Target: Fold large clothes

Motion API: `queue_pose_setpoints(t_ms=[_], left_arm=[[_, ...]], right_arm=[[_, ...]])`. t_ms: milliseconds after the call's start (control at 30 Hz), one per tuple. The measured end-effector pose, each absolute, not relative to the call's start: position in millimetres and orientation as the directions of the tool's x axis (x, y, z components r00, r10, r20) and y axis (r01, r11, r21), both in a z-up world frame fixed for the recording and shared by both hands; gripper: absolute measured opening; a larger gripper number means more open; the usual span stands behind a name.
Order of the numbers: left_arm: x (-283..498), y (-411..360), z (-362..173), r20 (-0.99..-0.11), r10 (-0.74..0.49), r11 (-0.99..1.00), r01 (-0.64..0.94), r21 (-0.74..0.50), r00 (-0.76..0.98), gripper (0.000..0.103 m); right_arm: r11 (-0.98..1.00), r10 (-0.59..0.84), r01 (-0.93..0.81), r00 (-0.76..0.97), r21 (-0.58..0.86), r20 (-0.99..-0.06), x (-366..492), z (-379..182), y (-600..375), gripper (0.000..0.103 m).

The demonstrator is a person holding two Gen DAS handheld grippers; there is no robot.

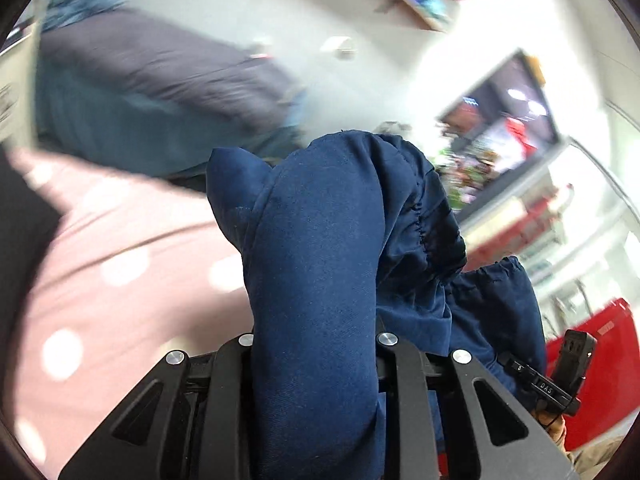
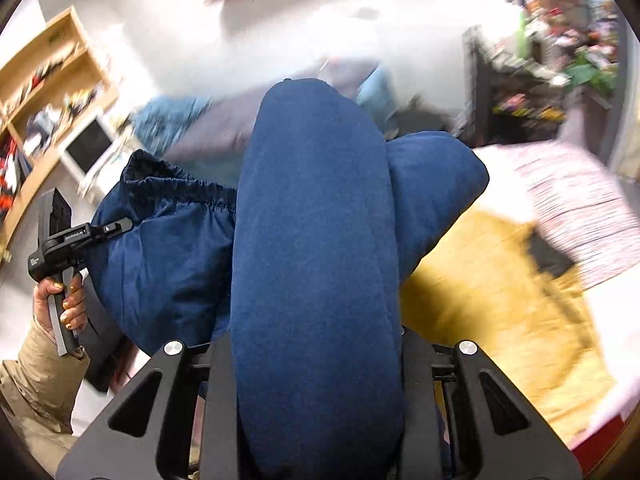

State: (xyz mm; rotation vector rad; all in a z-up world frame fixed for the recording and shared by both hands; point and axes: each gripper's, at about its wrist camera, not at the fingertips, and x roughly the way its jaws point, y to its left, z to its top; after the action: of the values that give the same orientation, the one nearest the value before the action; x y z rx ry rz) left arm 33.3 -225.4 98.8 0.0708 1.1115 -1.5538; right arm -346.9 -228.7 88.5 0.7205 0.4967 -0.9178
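Note:
A dark blue padded garment (image 1: 320,264) with an elastic gathered hem fills the middle of both views. My left gripper (image 1: 316,344) is shut on a thick fold of it, and its fingertips are hidden by the cloth. My right gripper (image 2: 316,344) is shut on another thick fold of the same garment (image 2: 316,240). The garment hangs lifted in the air between the two. The left gripper also shows in the right wrist view (image 2: 60,236), held by a hand. The right gripper's body shows in the left wrist view (image 1: 556,376).
A pink polka-dot sheet (image 1: 112,280) lies below at left. A yellow cloth (image 2: 500,300) and a striped pink cloth (image 2: 580,208) lie below at right. A grey and teal bedding pile (image 1: 160,80), wooden shelves (image 2: 48,92) and a red box (image 1: 600,360) surround the area.

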Motion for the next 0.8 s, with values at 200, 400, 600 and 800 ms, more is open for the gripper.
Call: queue_pose_setpoints(t_ms=[200, 400, 600, 800], left_arm=[[-77.2, -343.7, 102.1, -0.558, -0.665, -0.068, 0.784, -0.618, -0.497, 0.022], [-189.5, -468.0, 33.4, -0.685, -0.486, -0.127, 0.819, -0.559, -0.543, 0.022], [-236.1, -528.5, -59.8, -0.898, -0.322, -0.038, 0.951, -0.306, -0.301, 0.022], [-208.0, -552.0, -96.3, -0.915, -0.254, 0.071, 0.937, -0.342, -0.315, 0.034]], right_arm=[[0.145, -0.72, 0.931, 0.331, 0.333, -0.61, -480.7, 113.9, -219.5, 0.028], [-0.158, -0.71, 0.859, 0.244, 0.487, -0.661, -585.1, 53.4, -203.1, 0.029], [-0.446, -0.58, 0.626, 0.344, 0.64, -0.739, -641.9, -69.1, -185.7, 0.034], [-0.591, -0.517, 0.381, 0.498, 0.711, -0.696, -655.6, -148.5, -169.0, 0.061]])
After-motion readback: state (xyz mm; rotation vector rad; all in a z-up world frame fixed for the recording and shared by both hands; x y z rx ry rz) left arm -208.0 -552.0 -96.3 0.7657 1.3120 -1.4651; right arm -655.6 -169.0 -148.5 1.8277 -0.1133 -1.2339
